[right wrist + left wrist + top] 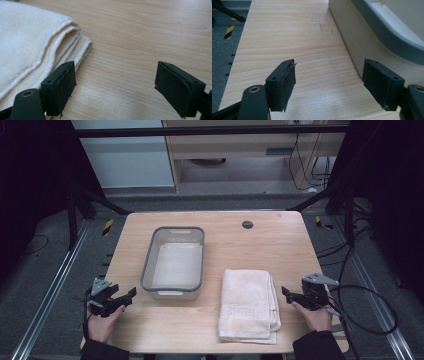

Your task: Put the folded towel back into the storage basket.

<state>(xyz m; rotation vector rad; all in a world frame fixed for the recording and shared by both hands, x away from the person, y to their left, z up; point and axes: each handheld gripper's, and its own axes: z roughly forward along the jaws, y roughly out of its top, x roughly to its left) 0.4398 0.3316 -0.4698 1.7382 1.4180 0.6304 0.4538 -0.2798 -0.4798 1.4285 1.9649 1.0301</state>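
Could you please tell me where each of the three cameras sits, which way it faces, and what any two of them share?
High view: fixed above the person's side, looking forward and down on the table, tub, folded towel; both hands show with the left claw and right claw.
Left gripper view: rides the left claw, facing along the tabletop beside the tub wall; jaws apart.
Right gripper view: rides the right claw, facing the towel's edge; jaws apart.
Shared: every view shows the wooden tabletop.

Evenly lit tabletop (260, 245) against dark, murky surroundings in the soft, low-resolution high view, faint shadows only, mild glare on pale wood in both gripper views, nearest jaw bases slightly blurred
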